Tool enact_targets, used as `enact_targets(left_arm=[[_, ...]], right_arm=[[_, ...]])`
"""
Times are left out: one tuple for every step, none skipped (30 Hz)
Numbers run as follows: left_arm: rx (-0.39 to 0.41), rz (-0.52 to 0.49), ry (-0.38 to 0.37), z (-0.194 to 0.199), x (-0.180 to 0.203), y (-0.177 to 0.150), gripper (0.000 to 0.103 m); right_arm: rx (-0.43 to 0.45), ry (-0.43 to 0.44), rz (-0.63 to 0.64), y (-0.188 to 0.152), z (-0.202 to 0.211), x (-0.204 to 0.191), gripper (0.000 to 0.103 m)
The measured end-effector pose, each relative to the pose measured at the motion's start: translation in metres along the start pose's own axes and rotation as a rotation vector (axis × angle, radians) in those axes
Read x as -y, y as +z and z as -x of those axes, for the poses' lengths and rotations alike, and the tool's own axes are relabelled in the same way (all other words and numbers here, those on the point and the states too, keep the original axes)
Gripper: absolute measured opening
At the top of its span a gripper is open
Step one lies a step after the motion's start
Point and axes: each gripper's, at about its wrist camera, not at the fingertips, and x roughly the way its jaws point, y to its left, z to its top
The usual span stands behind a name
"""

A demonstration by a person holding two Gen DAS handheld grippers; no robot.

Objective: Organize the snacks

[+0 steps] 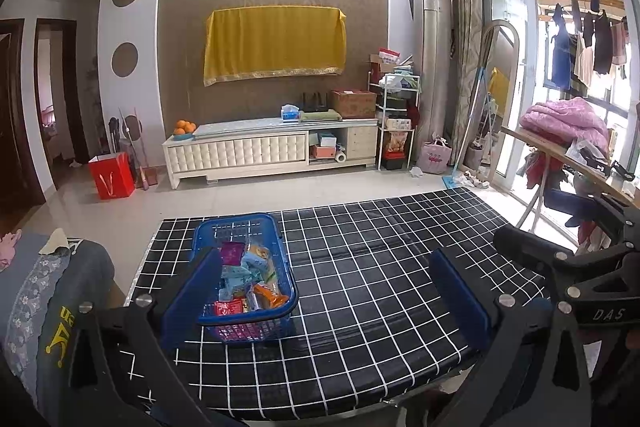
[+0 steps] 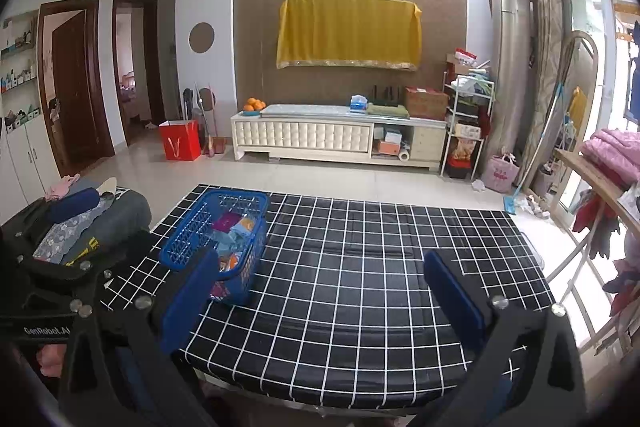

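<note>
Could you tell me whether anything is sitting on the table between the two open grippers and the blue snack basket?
Nothing visible does. The blue basket of snack packets stands alone on the checked tablecloth; left gripper and right gripper are both open and empty.

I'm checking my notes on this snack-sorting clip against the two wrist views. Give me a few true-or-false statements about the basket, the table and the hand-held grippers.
1. The snack packets lie inside a blue basket. True.
2. The basket stands on the floor. False: it stands on the table with the black-and-white grid cloth.
3. The left hand-held gripper is open and holds nothing. True.
4. The right hand-held gripper is shut on a packet. False: its jaws stand wide apart with nothing between them.
5. Loose packets are scattered across the cloth. False: every packet in view is in the basket.
</note>
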Motion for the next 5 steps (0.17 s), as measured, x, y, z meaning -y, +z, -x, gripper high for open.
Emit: enact_targets(left_arm=[[-0.002,0.000,0.000,-0.0004,0.0002,0.0001,0.103],[-0.003,0.001,0.000,-0.0008,-0.0003,0.0001,0.103],[-0.003,0.003,0.000,-0.0009,-0.0003,-0.0003,0.103],[-0.004,0.003,0.000,-0.0007,-0.0003,-0.0006,0.103],[-0.004,0.003,0.000,-0.0006,0.0000,-0.0009,0.103]], right_arm=[[-0.002,-0.001,0.000,-0.0001,0.0000,0.0000,0.103],[-0.003,-0.002,0.000,-0.0003,-0.0001,-0.0001,0.103],[-0.003,-0.002,0.000,-0.0009,0.0001,-0.0003,0.103],[-0.004,-0.002,-0.001,-0.0011,0.0002,-0.0003,0.103],[-0.003,-0.002,-0.002,-0.0011,0.0003,-0.0004,0.103]])
